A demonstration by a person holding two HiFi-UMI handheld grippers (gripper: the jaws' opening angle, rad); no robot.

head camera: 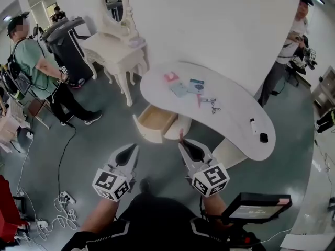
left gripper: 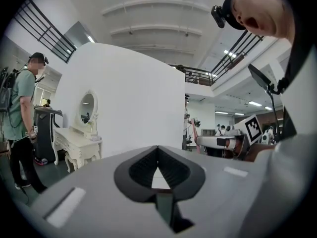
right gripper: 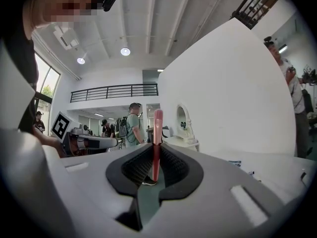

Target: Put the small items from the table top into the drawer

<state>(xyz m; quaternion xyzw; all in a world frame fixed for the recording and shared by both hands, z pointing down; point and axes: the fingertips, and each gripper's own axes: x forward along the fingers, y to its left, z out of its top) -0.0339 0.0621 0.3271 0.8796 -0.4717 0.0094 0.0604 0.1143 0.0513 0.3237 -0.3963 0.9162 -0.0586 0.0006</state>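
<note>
A white dressing table with an oval mirror stands far left, a black bin beside it. One person stands far left, another far right. Cables lie near left.

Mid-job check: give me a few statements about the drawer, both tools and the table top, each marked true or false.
1. The drawer stands open. True.
2. The left tool holds an item. False: its jaws are together with nothing between them.
3. The right tool is closed on a thin pink stick. True.
4. The table is cleared. False: several small items lie on it.
</note>
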